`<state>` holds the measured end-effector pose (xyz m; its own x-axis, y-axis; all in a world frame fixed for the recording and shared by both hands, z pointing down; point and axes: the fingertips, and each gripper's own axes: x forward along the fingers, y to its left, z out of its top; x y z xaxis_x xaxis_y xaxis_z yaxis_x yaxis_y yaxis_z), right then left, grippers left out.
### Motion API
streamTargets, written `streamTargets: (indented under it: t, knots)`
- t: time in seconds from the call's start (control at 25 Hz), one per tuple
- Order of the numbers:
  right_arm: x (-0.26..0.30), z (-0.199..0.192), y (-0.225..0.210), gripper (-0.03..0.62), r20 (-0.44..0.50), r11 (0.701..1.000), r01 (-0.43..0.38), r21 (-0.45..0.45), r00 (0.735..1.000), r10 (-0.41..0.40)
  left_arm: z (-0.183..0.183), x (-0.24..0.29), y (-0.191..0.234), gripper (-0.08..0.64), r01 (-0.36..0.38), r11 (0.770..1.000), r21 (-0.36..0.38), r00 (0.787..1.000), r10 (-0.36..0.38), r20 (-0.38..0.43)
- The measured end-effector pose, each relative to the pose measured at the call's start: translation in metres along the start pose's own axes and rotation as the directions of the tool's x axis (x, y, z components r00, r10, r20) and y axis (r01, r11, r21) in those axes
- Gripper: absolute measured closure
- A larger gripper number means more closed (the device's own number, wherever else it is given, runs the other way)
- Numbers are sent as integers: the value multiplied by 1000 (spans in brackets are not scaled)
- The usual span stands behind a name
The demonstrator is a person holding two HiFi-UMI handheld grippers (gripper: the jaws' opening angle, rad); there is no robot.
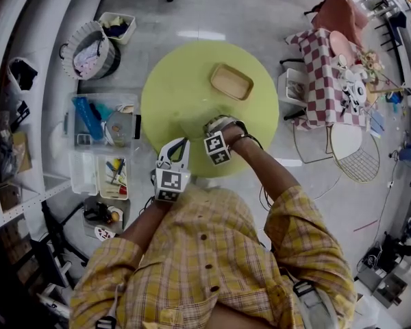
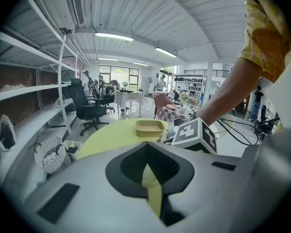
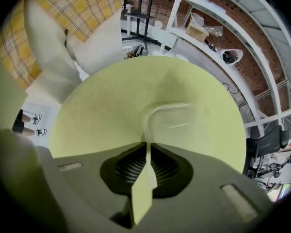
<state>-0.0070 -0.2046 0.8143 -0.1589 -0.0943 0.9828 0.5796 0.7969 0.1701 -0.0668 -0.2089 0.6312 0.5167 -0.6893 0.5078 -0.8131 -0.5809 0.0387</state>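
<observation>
A round yellow-green table carries a shallow tan tray on its far side. My right gripper reaches over the near edge, its jaws shut on the rim of a clear plastic piece that lies flat on the table. In its own view the right gripper pinches that thin clear edge. My left gripper hovers at the table's near edge, shut with nothing in it. From the left gripper I see the tan tray and the right gripper's marker cube.
On the floor to the left stand clear bins of tools and a laundry basket. A checked-cloth table and a wire chair stand to the right. White shelves line the left wall.
</observation>
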Motion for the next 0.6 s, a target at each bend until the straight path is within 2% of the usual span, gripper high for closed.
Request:
streamTargets:
  t: [0.16, 0.36, 0.52, 0.6]
  knots:
    - [0, 2, -2, 575, -3, 1000, 26, 13, 1000, -26, 0, -3, 3, 557, 1, 1000, 10, 1000, -1, -14]
    - [-6, 2, -2, 580, 4, 996, 59, 61, 998, -60, 2, -7, -2, 557, -15, 999, -46, 1000, 14, -26]
    - [-12, 2, -1, 580, 11, 992, 85, 95, 996, -86, 17, -9, -3, 557, -26, 999, 29, 999, 26, 25]
    - [-16, 2, -2, 580, 15, 988, 99, 117, 995, -101, 9, -10, -8, 557, -16, 1000, -20, 1000, 16, -3]
